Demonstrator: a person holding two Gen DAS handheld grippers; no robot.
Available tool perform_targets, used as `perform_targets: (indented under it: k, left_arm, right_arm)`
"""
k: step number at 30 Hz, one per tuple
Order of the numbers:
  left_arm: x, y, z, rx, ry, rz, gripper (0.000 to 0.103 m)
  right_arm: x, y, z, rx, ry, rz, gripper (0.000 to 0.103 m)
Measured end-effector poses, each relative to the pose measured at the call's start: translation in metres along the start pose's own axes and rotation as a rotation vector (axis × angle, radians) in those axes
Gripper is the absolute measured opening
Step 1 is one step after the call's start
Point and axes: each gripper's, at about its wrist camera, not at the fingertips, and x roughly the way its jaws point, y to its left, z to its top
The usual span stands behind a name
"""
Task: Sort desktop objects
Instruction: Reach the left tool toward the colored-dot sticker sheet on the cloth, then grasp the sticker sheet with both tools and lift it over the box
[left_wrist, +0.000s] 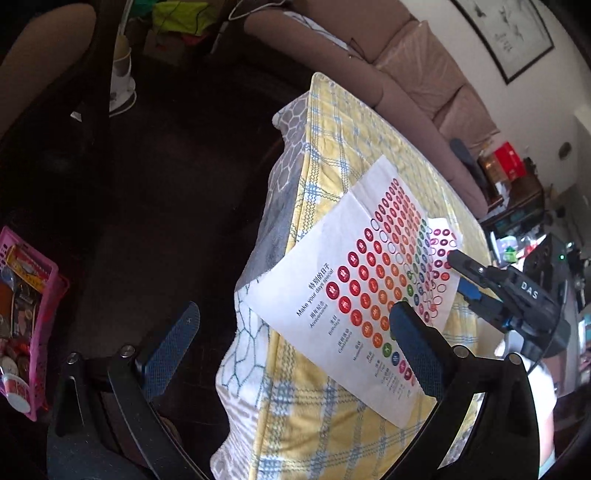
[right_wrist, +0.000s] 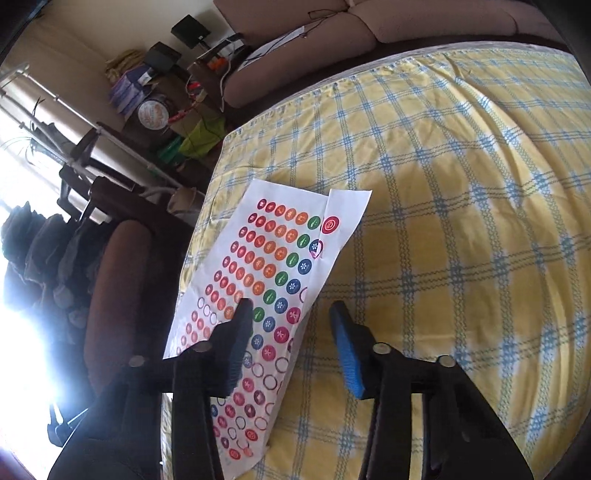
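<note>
A white sticker sheet (left_wrist: 354, 280) with rows of red, orange and green round stickers lies on the yellow checked tablecloth (left_wrist: 332, 122), near the table's edge. A smaller sheet (left_wrist: 443, 240) sticks out from under its far side. My left gripper (left_wrist: 295, 306) is open; its right finger hovers over the sheet's near end and its left finger hangs past the table edge. My right gripper (left_wrist: 460, 273) is at the sheet's far side. In the right wrist view it (right_wrist: 291, 306) is open and straddles the long edge of the sheet (right_wrist: 273, 280), holding nothing.
A pink basket (left_wrist: 37, 332) with several small items sits low at the left, beyond the table. A dark chair (right_wrist: 118, 288) stands by the table edge. A beige sofa (right_wrist: 369, 22) runs behind the cloth (right_wrist: 461, 221), which spreads wide to the right.
</note>
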Motion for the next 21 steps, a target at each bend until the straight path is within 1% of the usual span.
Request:
perform_targets:
  k: [6, 9, 11, 12, 13, 14, 15, 16, 17, 19, 20, 21]
  left_arm:
    - [0.003, 0.001, 0.004, 0.033, 0.010, 0.056, 0.103]
    - [0.005, 0.002, 0.005, 0.031, 0.015, 0.047, 0.102]
    - [0.006, 0.003, 0.006, 0.031, 0.019, 0.035, 0.099]
    - [0.006, 0.003, 0.006, 0.030, 0.023, 0.031, 0.093]
    - [0.007, 0.003, 0.007, 0.028, 0.026, 0.030, 0.080]
    - [0.008, 0.003, 0.007, 0.025, 0.032, 0.029, 0.072]
    - [0.008, 0.003, 0.006, 0.023, 0.037, 0.025, 0.058]
    - [0.009, 0.003, 0.006, 0.022, 0.044, 0.018, 0.052]
    - [0.007, 0.003, 0.005, 0.020, 0.042, 0.014, 0.052]
    - [0.002, 0.003, 0.006, 0.019, 0.026, 0.013, 0.045]
    - [-0.003, 0.003, 0.007, 0.011, 0.010, 0.007, 0.044]
    - [-0.007, 0.004, 0.008, 0.004, -0.001, -0.007, 0.040]
  right_arm:
    - [0.003, -0.001, -0.002, -0.008, 0.010, -0.007, 0.039]
    - [0.003, 0.001, -0.003, -0.017, 0.012, -0.011, 0.038]
    - [0.003, 0.003, -0.003, -0.020, 0.016, -0.005, 0.032]
    - [0.003, 0.004, -0.003, -0.021, 0.020, -0.002, 0.029]
    - [0.004, 0.006, -0.004, -0.022, 0.020, -0.001, 0.027]
    - [0.004, 0.007, -0.004, -0.024, 0.021, -0.002, 0.026]
    - [0.005, 0.009, -0.005, -0.027, 0.024, 0.001, 0.022]
    - [0.005, 0.010, -0.006, -0.030, 0.028, 0.003, 0.019]
    - [0.005, 0.013, -0.007, -0.033, 0.029, -0.001, 0.019]
    - [0.004, 0.015, -0.009, -0.039, 0.030, 0.001, 0.019]
    - [0.004, 0.017, -0.009, -0.041, 0.029, 0.002, 0.019]
    - [0.002, 0.018, -0.010, -0.042, 0.024, 0.003, 0.018]
